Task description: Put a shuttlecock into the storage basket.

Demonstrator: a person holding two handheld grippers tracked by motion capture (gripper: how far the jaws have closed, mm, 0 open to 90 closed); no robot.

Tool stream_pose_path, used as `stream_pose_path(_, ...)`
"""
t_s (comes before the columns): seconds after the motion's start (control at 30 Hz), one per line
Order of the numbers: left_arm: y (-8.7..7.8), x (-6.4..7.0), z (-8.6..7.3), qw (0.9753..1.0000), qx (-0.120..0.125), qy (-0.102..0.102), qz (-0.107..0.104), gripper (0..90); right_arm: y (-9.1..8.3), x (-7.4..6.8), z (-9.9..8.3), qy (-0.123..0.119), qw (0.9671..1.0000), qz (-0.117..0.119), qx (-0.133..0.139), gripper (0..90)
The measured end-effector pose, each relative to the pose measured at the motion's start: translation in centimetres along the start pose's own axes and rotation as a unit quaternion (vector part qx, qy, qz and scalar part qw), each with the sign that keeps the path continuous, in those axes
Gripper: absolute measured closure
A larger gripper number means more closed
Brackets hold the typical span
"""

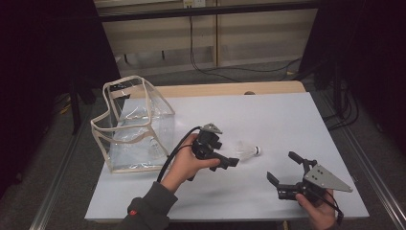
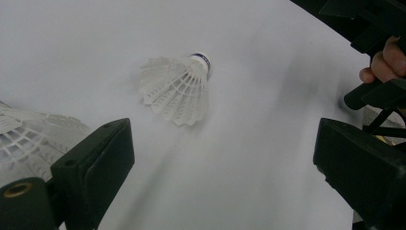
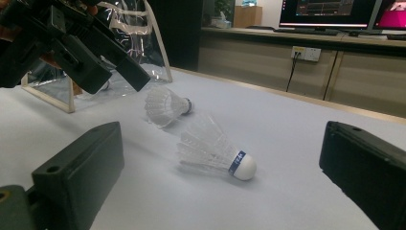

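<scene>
Far left on the table: clear bag with cream trim, upright, mouth open at the top. Something white lies inside near its right wall; too faint through the plastic to name.

Just right of the bag: left gripper, held in the person's left hand, black cable looping back from it toward the sleeve. Its fingers stand wide apart with nothing between them, aimed rightward over the table. In the left gripper view a shuttlecock lies on its side ahead of the open gap, cork with a blue band toward the upper right, clear of both fingers. A second feather skirt shows at the lower left edge of that view, partly behind the left finger; contact cannot be told.

Centre: in the high view the shuttlecock rests just beyond the left gripper's tips, cork pointing right.

The right gripper view shows two shuttlecocks on the table: the near one between its fingers' lines of sight, the far one below the left gripper, bag behind.

Right, near the front edge: right gripper, in the right hand, grey plate on top. Fingers wide open, empty, pointing left toward the shuttlecock, well apart from it.
</scene>
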State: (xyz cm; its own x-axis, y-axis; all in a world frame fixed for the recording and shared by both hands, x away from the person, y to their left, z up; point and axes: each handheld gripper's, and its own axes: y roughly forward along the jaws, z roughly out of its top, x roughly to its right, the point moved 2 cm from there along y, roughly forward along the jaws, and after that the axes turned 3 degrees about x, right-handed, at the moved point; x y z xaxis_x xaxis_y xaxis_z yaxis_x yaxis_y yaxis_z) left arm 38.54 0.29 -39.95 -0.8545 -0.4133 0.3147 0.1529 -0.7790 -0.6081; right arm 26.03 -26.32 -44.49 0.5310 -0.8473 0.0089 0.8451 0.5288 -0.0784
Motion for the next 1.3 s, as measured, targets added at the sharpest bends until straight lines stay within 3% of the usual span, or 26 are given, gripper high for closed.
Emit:
stream_pose_path(0.27, 0.6, 0.1, 0.0, 1.0, -0.001, 0.002, -0.007, 7.3, 0.0, 0.0, 0.0, 0.0, 1.0, 0.002, -0.001, 1.6)
stream_pose_path(1.3, 2.5, 0.2, -0.2, 0.9998, -0.003, 0.017, -0.005, 9.5, 0.0, 0.0, 0.0, -0.001, 1.0, 0.002, 0.0, 1.6)
